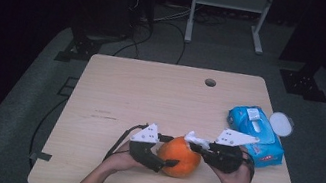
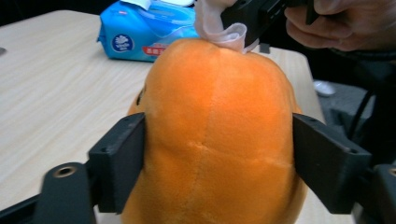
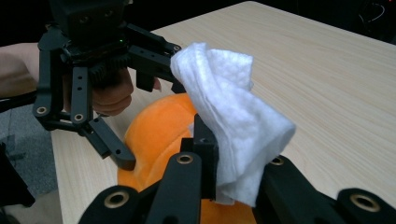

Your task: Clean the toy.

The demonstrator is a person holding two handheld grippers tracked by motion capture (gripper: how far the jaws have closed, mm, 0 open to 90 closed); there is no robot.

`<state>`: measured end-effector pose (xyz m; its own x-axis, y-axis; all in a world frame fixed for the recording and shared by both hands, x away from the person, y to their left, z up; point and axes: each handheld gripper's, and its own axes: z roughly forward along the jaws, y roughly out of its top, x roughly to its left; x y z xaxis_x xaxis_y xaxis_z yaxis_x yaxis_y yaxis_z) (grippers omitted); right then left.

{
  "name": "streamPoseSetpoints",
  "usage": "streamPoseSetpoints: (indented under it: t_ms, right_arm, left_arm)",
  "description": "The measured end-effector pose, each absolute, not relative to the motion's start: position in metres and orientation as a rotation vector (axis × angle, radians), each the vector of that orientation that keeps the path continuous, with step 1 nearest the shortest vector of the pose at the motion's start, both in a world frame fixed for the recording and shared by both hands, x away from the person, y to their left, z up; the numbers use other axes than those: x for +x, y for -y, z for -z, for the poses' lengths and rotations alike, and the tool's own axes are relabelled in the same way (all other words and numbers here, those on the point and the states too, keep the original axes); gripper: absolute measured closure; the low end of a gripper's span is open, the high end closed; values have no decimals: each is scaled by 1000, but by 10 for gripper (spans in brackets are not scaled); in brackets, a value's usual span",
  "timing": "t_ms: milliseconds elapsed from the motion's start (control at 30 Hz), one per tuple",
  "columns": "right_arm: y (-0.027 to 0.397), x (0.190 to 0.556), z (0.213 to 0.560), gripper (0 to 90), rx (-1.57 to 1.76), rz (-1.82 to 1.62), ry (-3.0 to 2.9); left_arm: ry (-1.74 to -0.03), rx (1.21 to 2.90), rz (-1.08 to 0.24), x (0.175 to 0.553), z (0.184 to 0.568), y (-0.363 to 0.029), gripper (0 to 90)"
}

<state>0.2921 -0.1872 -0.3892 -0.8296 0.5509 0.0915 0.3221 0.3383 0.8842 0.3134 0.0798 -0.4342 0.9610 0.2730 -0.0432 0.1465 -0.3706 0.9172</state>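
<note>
My left claw [image 1: 169, 163] grips the orange plush [image 1: 180, 157] near the front edge of the pale wood bench [image 1: 150, 94]; my right claw [image 1: 193, 146] pinches a white wipe [image 1: 196, 140] onto it. Grey carpet [image 1: 23, 97] and a dark room surround.

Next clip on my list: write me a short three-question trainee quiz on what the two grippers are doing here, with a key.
1. True or false: the left gripper has its jaws pressed on both sides of the orange plush toy.
2. What does the right gripper hold? A) a sponge B) a white wipe C) a bottle cap
3. Fill in: the blue pack of wipes lies on the table to the ____ of the toy in the high view.

Key:
1. True: a black jaw sits against each flank of the toy.
2. B: the white wipe is pinched in the jaws, touching the toy's top.
3. Right.
</note>
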Motion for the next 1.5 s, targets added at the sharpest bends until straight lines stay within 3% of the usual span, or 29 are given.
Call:
streamPoseSetpoints:
  t_ms: [300, 500, 633, 867, 1267, 1500]
  right_arm:
    - [163, 273, 387, 828, 655, -1471, -2431]
    - [189, 290, 393, 827, 790, -1511, -2357]
    - [201, 296, 396, 828, 862, -1473, -2329]
    - [185, 282, 391, 825, 768, -1487, -2363]
    - [207, 308, 412, 827, 977, -1515, -2365]
    - [197, 294, 394, 827, 864, -1611, -2351]
  left_arm:
    - [-396, 1948, -177, 315, 432, -80, 248]
    - [-358, 1938, -127, 315, 434, -83, 207]
    - [-359, 1954, -153, 314, 433, -82, 242]
    - [-355, 1959, -146, 314, 436, -84, 264]
    - [-329, 1963, -122, 313, 437, -85, 228]
    - [-320, 1968, -152, 307, 436, -75, 231]
